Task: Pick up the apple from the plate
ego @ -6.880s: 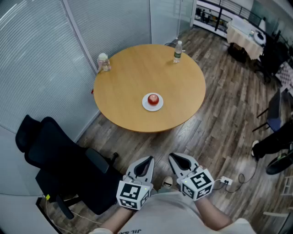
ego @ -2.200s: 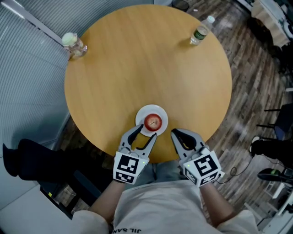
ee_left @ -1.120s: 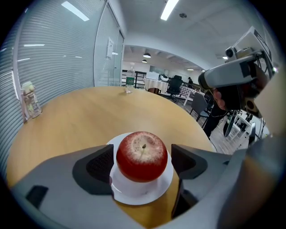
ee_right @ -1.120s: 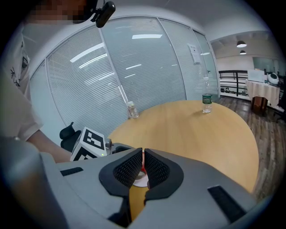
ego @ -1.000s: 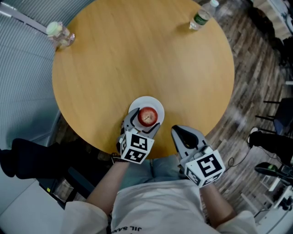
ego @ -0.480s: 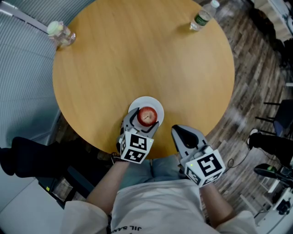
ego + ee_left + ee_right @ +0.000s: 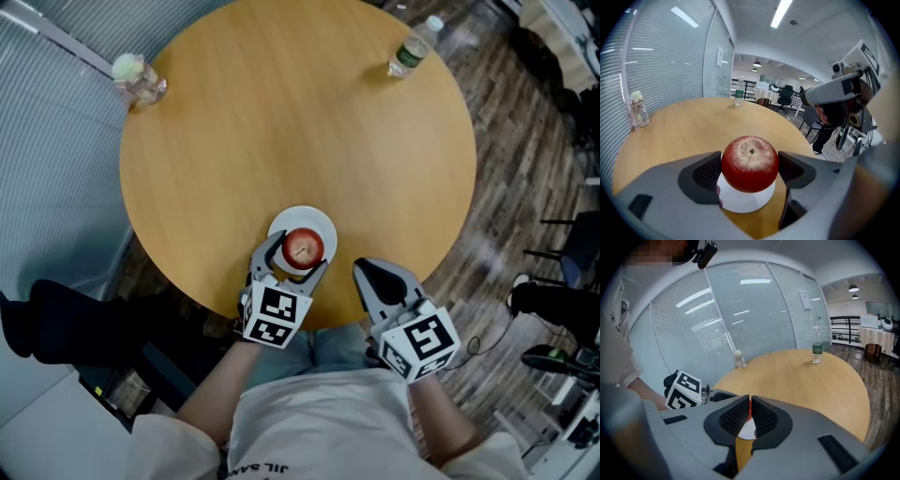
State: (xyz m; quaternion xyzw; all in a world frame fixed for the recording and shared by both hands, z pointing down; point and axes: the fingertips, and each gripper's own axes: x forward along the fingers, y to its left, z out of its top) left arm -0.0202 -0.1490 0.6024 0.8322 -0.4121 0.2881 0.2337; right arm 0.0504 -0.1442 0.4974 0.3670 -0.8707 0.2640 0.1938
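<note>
A red apple (image 7: pixel 303 248) hangs just above a small white plate (image 7: pixel 323 224) near the front edge of the round wooden table (image 7: pixel 281 122). My left gripper (image 7: pixel 298 260) is shut on it. In the left gripper view both dark pads press the sides of the apple (image 7: pixel 750 163), and the plate (image 7: pixel 740 202) shows beneath it. My right gripper (image 7: pixel 372 274) hovers to the right of the plate over the table's edge, shut with nothing held. In the right gripper view its jaws (image 7: pixel 750 416) leave only a thin slit.
A water bottle (image 7: pixel 405 54) stands at the table's far right edge. At the far left edge is a lidded clear jar (image 7: pixel 139 80). A black office chair (image 7: pixel 75 328) stands on the floor to the left. Wood flooring and dark chairs lie to the right.
My left gripper has risen a little with the apple, which now hangs off the plate. The right gripper has stayed where it was.
</note>
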